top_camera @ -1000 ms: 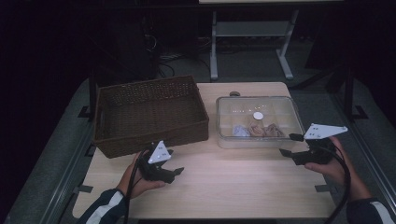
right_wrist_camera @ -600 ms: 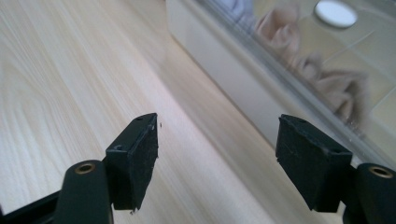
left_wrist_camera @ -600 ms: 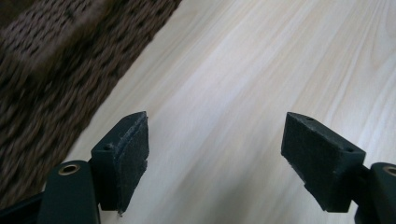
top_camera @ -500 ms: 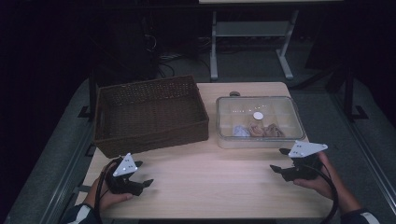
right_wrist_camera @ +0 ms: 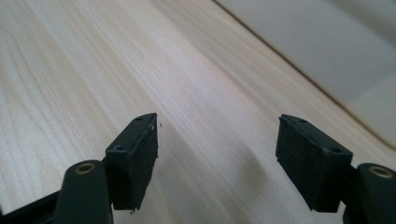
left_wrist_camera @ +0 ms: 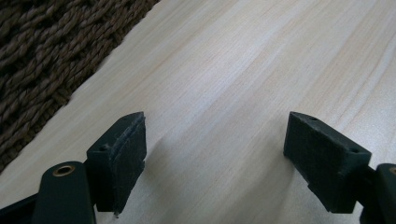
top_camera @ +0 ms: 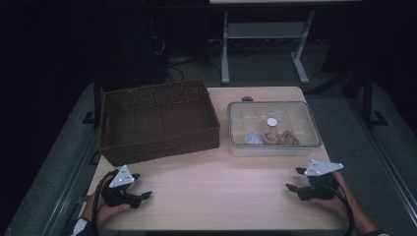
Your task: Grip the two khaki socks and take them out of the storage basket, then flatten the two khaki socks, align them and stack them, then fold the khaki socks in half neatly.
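Note:
My left gripper (top_camera: 141,186) rests low over the wooden table (top_camera: 216,182) near its front left corner, jaws open and empty. In the left gripper view, the left gripper (left_wrist_camera: 215,135) has bare wood between its pads, and the brown wicker basket (left_wrist_camera: 42,56) is at the upper left. My right gripper (top_camera: 295,179) sits near the front right of the table, also open and empty. The right gripper (right_wrist_camera: 217,135) looks along bare wood toward the table edge.
The wicker basket (top_camera: 157,118) stands at the back left of the table. A clear lidded plastic box (top_camera: 273,128) with small brown and white items inside stands at the back right. A metal stand (top_camera: 263,39) rises beyond the table.
My left hand has moved left and toward the near edge, away from the basket's front. My right hand has dropped lower and nearer the front edge. Both grippers are still empty.

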Demonstrator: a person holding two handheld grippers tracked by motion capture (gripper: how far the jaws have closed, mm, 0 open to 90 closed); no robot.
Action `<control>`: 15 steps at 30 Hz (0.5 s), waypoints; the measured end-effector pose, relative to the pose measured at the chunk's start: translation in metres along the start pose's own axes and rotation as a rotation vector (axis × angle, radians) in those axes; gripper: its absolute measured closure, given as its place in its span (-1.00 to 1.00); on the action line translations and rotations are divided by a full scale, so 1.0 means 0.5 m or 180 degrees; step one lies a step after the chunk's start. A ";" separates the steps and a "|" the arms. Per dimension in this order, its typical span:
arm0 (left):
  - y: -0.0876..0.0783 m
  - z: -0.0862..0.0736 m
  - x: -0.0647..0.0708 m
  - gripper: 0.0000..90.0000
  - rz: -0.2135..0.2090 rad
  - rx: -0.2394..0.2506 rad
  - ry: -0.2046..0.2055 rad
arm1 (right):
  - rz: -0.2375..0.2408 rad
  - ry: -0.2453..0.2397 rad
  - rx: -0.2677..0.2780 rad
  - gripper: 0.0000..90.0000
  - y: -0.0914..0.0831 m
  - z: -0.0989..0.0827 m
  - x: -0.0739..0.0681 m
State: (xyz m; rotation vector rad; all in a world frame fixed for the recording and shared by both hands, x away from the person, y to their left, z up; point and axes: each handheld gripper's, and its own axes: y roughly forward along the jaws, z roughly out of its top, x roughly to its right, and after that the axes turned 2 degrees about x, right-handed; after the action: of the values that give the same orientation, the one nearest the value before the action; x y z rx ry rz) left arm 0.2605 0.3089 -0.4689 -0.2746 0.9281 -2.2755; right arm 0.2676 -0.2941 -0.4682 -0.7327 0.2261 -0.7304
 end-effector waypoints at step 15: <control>0.011 -0.005 -0.003 -0.64 -0.0085 0.0103 -0.0130 | 0.0013 0.0317 0.0120 -0.42 0.005 -0.029 0.014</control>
State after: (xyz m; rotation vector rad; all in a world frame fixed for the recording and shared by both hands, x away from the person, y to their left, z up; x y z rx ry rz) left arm 0.2635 0.3081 -0.4743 -0.3201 0.8709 -2.2985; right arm 0.2675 -0.3053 -0.4802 -0.6606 0.3036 -0.7663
